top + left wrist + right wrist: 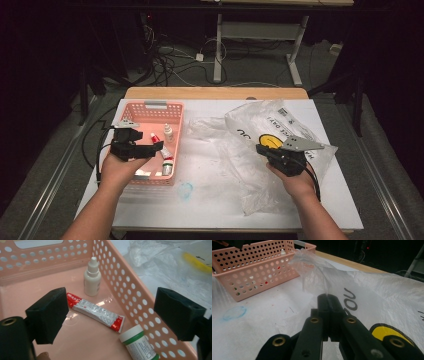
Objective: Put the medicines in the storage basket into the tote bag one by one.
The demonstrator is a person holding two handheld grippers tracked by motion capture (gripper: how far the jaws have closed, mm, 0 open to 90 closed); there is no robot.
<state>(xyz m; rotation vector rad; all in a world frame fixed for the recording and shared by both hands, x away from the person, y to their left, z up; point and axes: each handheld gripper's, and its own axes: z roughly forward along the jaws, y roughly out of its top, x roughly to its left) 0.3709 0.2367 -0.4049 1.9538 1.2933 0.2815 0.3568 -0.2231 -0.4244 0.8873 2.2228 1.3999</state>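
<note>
A: Your worktop carries a big plastic bag on the right half and a pink basket on the left. Where's your hold?

B: Your right gripper is clamped tight on a fold of the bag, lifting a peak of film. It's thin, soft and slippery, so I'd judge it light but prone to sliding out; keep pinching a doubled fold, not a single edge.

A: And the other hand?

B: Your left gripper hangs over the basket with its jaws standing wide and nothing between them. Below it lie a red-and-white tube, a white dropper bottle standing upright near the far wall, and a green-capped bottle on its side against the perforated wall.

A: Which handles easiest?

B: Probably the tube: flat, squashy, take it across the middle. The bottles are hard and round and could roll.

A: Room to move?

B: The basket walls hem you in; the middle of the worktop lies open.
</note>
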